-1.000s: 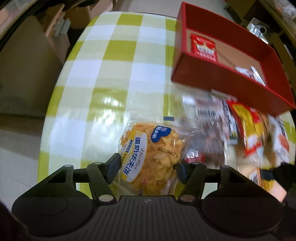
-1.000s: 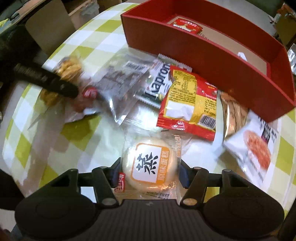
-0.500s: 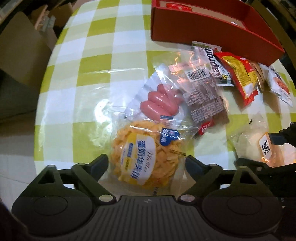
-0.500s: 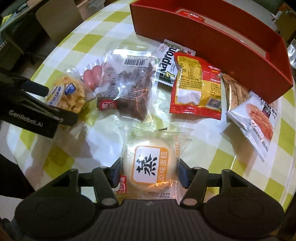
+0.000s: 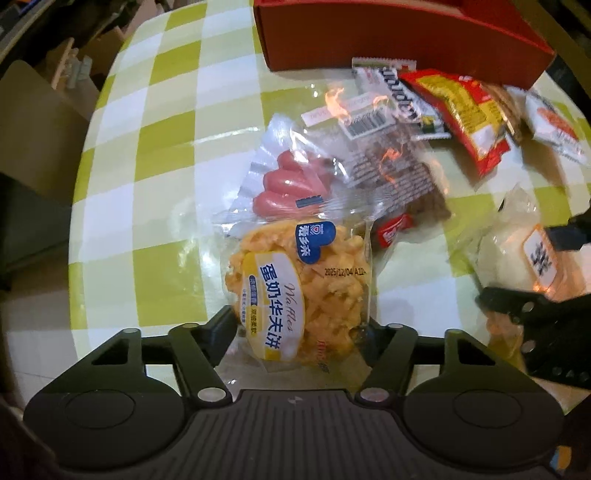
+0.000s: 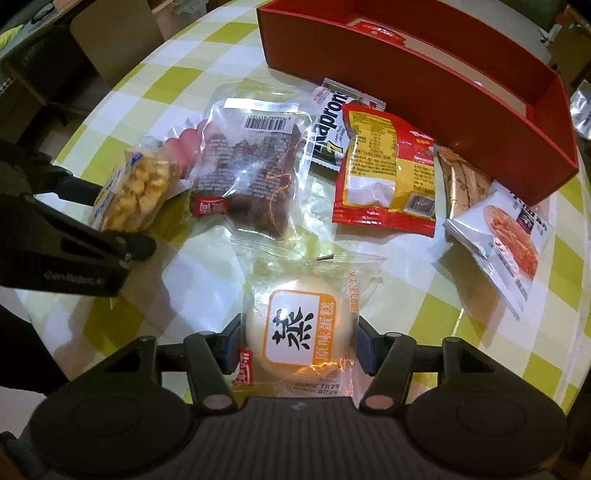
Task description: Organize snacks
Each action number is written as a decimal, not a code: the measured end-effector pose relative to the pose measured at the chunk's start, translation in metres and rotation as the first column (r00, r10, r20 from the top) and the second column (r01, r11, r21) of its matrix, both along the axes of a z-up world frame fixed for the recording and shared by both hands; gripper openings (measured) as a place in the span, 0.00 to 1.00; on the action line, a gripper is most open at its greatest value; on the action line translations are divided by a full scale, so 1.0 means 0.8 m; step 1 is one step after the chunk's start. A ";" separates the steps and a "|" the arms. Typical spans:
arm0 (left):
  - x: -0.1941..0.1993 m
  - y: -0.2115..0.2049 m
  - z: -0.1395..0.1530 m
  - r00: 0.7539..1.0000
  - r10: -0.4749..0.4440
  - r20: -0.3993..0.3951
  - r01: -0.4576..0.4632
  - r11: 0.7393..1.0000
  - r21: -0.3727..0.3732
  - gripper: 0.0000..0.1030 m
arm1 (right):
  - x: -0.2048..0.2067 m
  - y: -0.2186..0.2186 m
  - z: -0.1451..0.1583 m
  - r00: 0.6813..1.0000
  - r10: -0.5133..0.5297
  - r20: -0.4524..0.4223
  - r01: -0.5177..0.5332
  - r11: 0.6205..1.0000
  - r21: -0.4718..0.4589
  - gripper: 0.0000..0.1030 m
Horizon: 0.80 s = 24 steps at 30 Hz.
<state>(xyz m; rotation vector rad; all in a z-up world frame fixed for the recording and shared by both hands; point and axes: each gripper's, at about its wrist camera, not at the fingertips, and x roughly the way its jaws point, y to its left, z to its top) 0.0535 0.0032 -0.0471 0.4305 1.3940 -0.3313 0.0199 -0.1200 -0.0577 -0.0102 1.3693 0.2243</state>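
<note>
Waffle pack (image 5: 295,291) between closing left tool (image 5: 297,332) fingers | steamed cake (image 6: 301,328) gripped by right tool (image 6: 299,338)

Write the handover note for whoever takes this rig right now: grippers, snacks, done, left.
Left gripper: jaws closing, with the yellow waffle pack between them on the checked table.
Right gripper: shut on the round steamed cake pack.
Red box: at the far side of the table, with at least one small red packet inside.
Loose in front of the box: sausage pack, dark brown snack bag, red-and-yellow bag, white cracker pack.
Done: little boxed so far.
Left: box both packs at the grippers, then the loose snacks.
</note>
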 end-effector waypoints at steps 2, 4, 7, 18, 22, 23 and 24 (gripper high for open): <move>-0.003 -0.003 0.006 1.000 0.003 0.004 -0.003 1.000 -0.011 0.67 | -0.005 -0.003 0.003 1.000 -0.008 0.004 0.008 1.000 -0.001 0.64; -0.006 -0.005 0.012 1.000 0.003 0.003 -0.003 1.000 -0.024 0.64 | -0.010 -0.005 0.007 1.000 -0.016 0.009 0.016 1.000 0.000 0.64; -0.014 -0.013 0.021 1.000 -0.005 0.011 0.005 1.000 -0.031 0.58 | -0.017 -0.007 0.016 0.999 -0.025 0.022 0.025 1.000 0.001 0.64; -0.040 -0.034 0.036 0.999 -0.014 0.048 0.016 0.999 -0.041 0.47 | -0.032 -0.017 0.047 0.996 -0.048 0.079 0.050 0.999 -0.019 0.64; -0.037 -0.037 0.048 0.998 0.001 0.064 0.002 0.999 -0.040 0.43 | -0.031 -0.021 0.062 0.992 -0.062 0.114 0.063 0.998 -0.011 0.64; -0.037 -0.039 0.051 0.997 -0.006 0.071 0.009 0.999 -0.043 0.43 | -0.030 -0.022 0.065 0.990 -0.067 0.121 0.068 0.998 -0.007 0.64; -0.036 -0.040 0.053 0.997 -0.013 0.080 0.017 0.999 -0.045 0.42 | -0.028 -0.023 0.065 0.990 -0.071 0.126 0.072 0.997 -0.005 0.64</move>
